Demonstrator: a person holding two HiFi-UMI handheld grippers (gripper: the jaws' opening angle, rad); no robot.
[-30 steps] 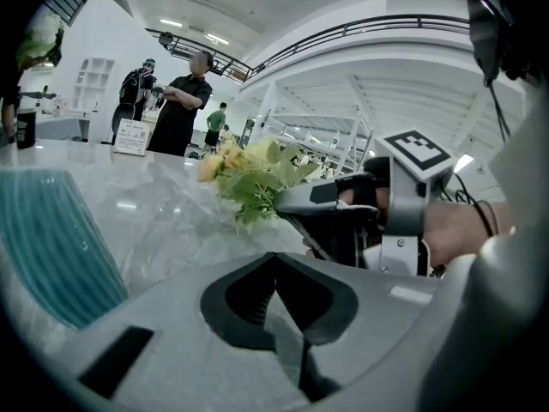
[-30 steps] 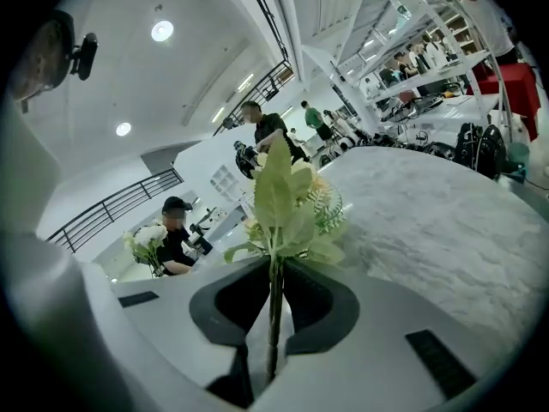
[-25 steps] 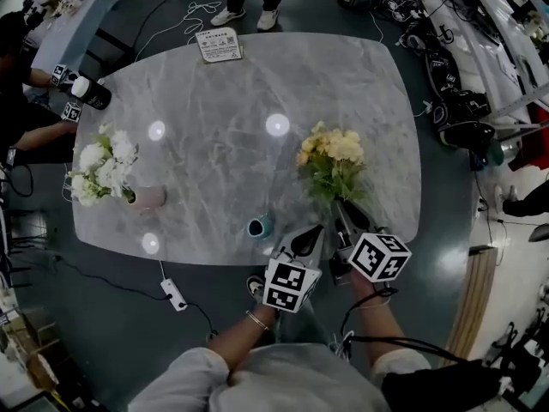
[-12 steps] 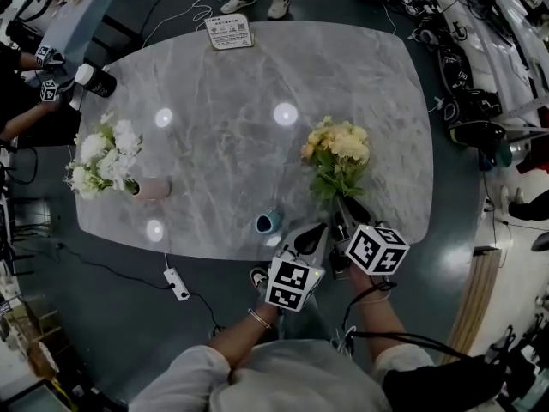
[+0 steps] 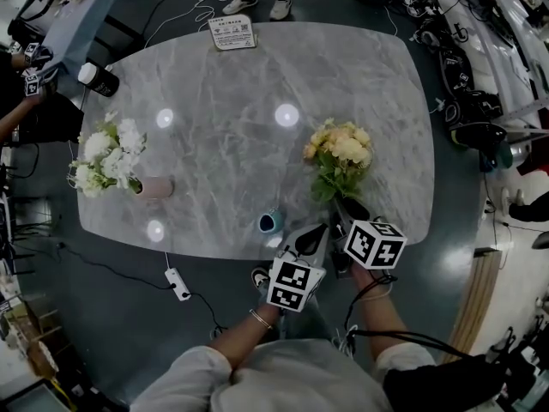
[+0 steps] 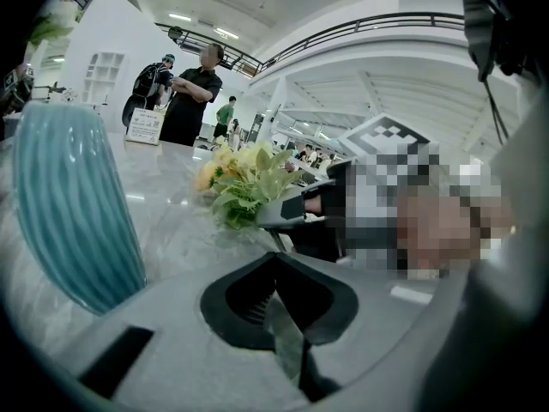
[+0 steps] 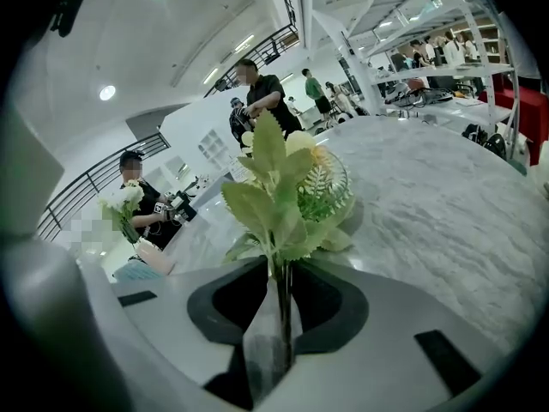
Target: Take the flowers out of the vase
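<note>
A yellow bouquet with green leaves lies low over the marble table, its stems pointing at the near edge. My right gripper is shut on the stems; its jaws have just been opening a little, with the stems still pinched between them. The small blue ribbed vase stands apart at the near edge, left of the bouquet, and looms large in the left gripper view. My left gripper hangs beside the right one, shut and holding nothing.
A white bouquet in a pink vase lies at the table's left. A black-and-white bottle and another person's grippers are at the far left, a printed card at the far edge. People stand beyond it.
My right gripper and the yellow bouquet have sunk slightly toward the table. At the far left, the other person's grippers have drawn away from the bottle.
</note>
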